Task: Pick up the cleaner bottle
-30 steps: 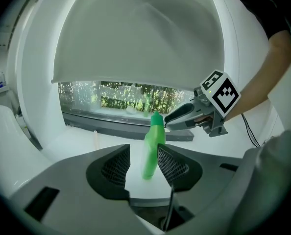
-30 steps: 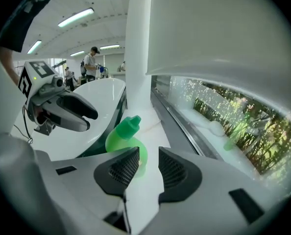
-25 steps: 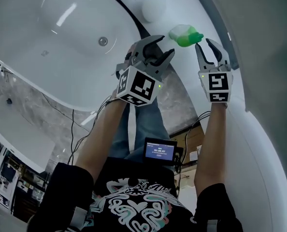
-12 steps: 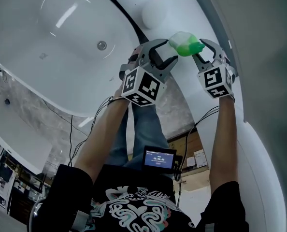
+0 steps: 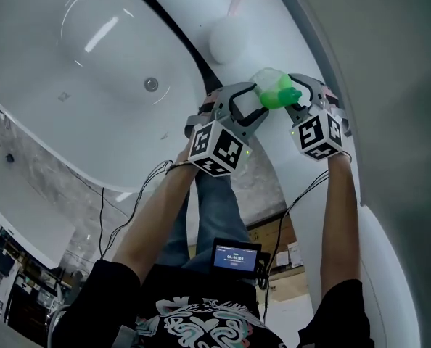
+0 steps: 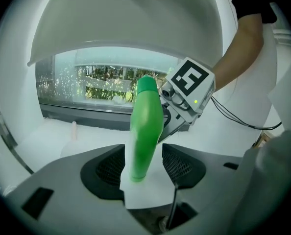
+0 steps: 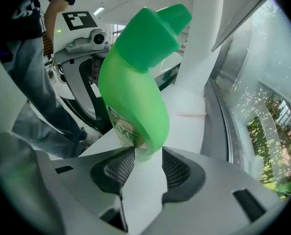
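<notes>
A green cleaner bottle (image 5: 273, 93) with an angled cap stands on the white bathtub ledge (image 5: 306, 209). My left gripper (image 5: 257, 106) comes at it from the left, jaws open. In the left gripper view the bottle (image 6: 144, 126) stands between the pads (image 6: 180, 164) with a gap on each side. My right gripper (image 5: 294, 96) reaches in from the right, also open. In the right gripper view the bottle's lower body (image 7: 135, 97) sits just above the gap between that gripper's pads (image 7: 177, 168), and the left gripper (image 7: 86, 48) shows behind it.
The white tub basin (image 5: 92, 56) with its drain (image 5: 151, 84) lies to the left. A round white object (image 5: 226, 38) rests on the ledge beyond the bottle. A window (image 6: 101, 77) runs behind the ledge. A small screen (image 5: 236, 256) hangs at the person's waist.
Both grippers have come in toward the bottle, and their jaws now flank it. The right gripper has rolled, its marker cube now tilted. The bottle has not moved.
</notes>
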A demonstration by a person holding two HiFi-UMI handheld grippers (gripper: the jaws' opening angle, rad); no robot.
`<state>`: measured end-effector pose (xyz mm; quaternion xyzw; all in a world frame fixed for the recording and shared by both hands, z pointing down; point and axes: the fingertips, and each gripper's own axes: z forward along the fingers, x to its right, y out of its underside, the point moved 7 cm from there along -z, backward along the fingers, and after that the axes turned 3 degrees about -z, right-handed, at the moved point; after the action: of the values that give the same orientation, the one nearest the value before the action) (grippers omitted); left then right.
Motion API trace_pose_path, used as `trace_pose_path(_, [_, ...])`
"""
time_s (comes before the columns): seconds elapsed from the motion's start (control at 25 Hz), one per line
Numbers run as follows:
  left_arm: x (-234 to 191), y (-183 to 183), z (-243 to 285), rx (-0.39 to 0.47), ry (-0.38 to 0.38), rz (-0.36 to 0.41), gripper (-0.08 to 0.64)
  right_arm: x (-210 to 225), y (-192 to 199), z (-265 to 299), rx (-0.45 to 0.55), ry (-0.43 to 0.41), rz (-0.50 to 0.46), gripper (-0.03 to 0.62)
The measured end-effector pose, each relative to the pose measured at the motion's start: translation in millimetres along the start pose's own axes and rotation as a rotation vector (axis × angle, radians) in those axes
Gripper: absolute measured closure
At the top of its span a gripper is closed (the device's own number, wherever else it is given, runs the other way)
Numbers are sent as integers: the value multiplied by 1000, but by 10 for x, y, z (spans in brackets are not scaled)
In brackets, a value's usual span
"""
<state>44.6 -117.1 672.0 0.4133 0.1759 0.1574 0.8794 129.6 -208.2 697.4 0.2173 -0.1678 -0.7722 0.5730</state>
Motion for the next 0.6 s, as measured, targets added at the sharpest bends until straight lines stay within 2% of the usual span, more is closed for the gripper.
trace_pose_path(0.32, [-34, -50, 207, 14, -7, -1, 329, 0, 34, 17, 55, -18, -38, 414])
trace_pose_path(0.52, [-66, -311, 235, 41, -4, 97, 331, 34, -4, -4, 91, -28, -9, 413])
trace_pose_path(0.6, [-113, -399, 260, 56, 9, 111, 333, 53, -15, -5, 103, -25, 3, 413])
